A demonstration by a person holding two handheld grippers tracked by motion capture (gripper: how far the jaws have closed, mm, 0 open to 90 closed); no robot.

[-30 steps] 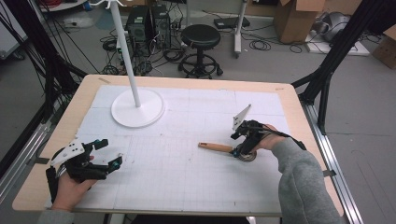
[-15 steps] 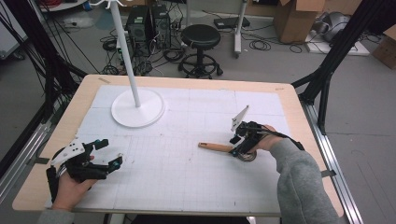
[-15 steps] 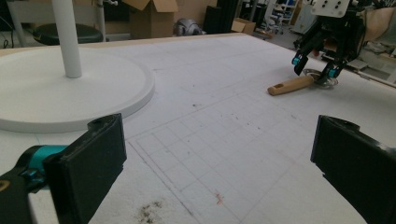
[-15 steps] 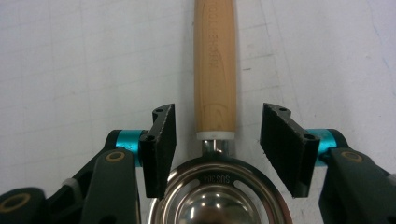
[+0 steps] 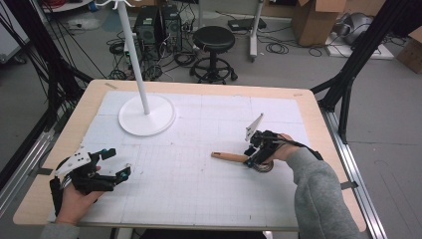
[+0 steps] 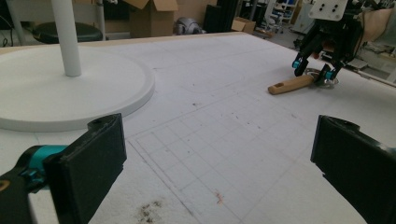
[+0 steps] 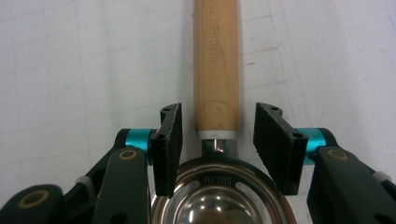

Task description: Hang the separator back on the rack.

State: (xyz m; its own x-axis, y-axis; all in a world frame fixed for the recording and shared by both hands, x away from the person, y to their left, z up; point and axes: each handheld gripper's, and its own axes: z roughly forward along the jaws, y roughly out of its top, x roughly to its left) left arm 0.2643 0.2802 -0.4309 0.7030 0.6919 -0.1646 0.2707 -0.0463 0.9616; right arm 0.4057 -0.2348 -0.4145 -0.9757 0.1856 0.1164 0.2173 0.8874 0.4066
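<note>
A kitchen tool lies flat on the white mat at the right, with a wooden handle [image 5: 230, 157] [image 7: 216, 70] [image 6: 292, 85] and a round steel head [image 7: 217, 196]. My right gripper [image 5: 255, 158] [image 7: 217, 135] [image 6: 314, 72] points down over it. The jaws straddle the handle where it meets the steel neck. They have just been closing, and a gap still shows on each side between pad and wood. My left gripper [image 5: 119, 162] [image 6: 215, 154] rests in a hand near the front left of the table, jaws wide apart with nothing between them.
A white stand with a round base [image 5: 147, 115] [image 6: 56, 93] and a thin pole [image 5: 135, 59] rises at the back left of the mat. Bare wooden table edge [image 5: 50, 164] borders the mat. A stool [image 5: 213, 47], boxes and cables lie beyond the table.
</note>
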